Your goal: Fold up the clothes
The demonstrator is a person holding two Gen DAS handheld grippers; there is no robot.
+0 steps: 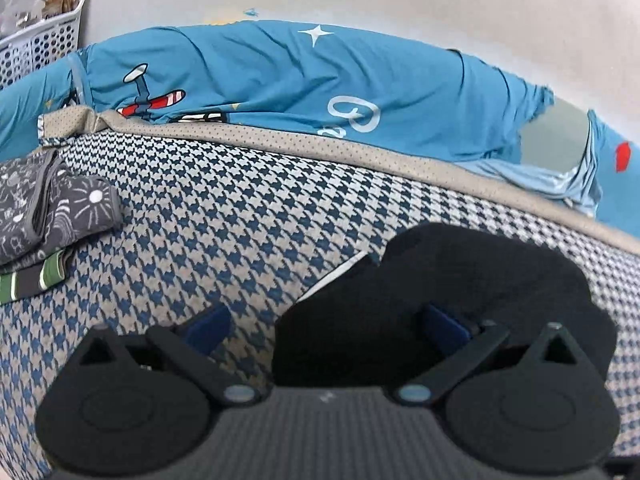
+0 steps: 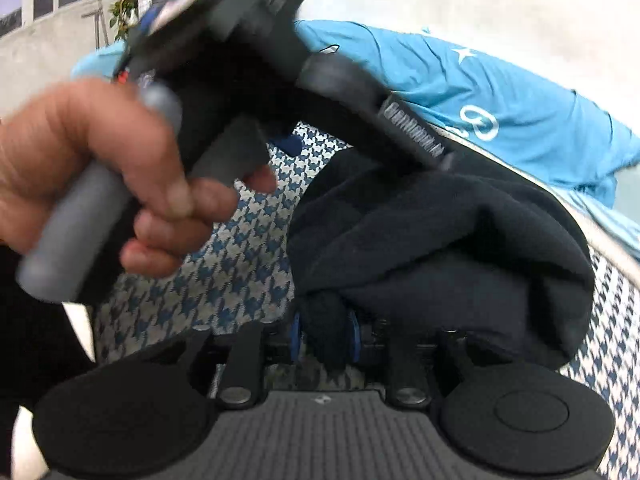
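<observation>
Right gripper (image 2: pixel 323 334) clenched on bunched black garment (image 2: pixel 440 248) lying on houndstooth cover (image 1: pixel 224 208). Left gripper (image 1: pixel 324 326) jaws spread wide — empty, right finger over the garment's edge.

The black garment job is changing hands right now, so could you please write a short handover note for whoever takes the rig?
Left gripper: open, fingers spread, the black garment just ahead of it.
Right gripper: shut on a fold of the black garment, which is bunched on the houndstooth surface.
Done: folded grey patterned clothes stacked at far left.
Left: the black garment isn't folded yet; the blue printed cloth lies rumpled behind.
</observation>
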